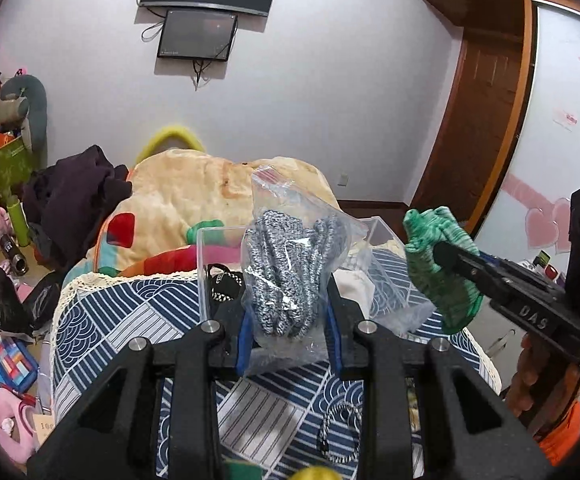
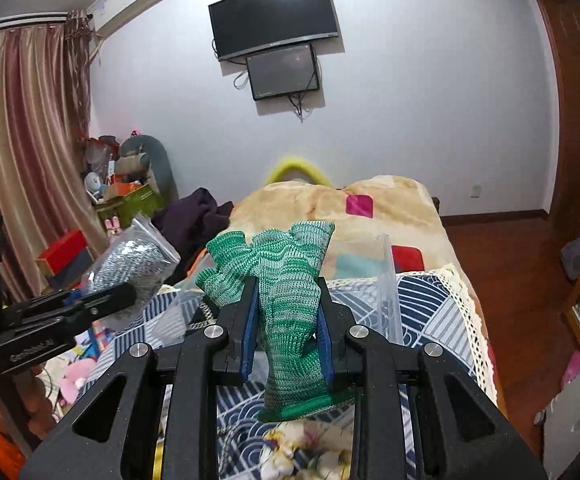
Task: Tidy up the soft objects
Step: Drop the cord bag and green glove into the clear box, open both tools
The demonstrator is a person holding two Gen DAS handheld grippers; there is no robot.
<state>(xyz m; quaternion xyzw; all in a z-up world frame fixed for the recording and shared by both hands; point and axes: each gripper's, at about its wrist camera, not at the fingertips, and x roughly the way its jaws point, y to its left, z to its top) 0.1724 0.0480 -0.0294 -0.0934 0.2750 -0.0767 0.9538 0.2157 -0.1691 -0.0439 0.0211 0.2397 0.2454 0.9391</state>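
— What does the right claw [image 2: 287, 320] hold?
— A green knitted glove [image 2: 281, 276], squeezed between its blue pads, fingers pointing up.
— And on the left?
— The left claw [image 2: 125, 294] pinches a clear plastic bag of grey speckled gloves [image 2: 133, 264], above the bed [image 2: 430, 296].

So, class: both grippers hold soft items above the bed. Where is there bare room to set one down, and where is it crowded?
Free: the blue patterned cover left of the clear box, and its lace-edged stretch right of the box. Crowded: inside the box, the near edge with the cord, and the heaped blanket behind.
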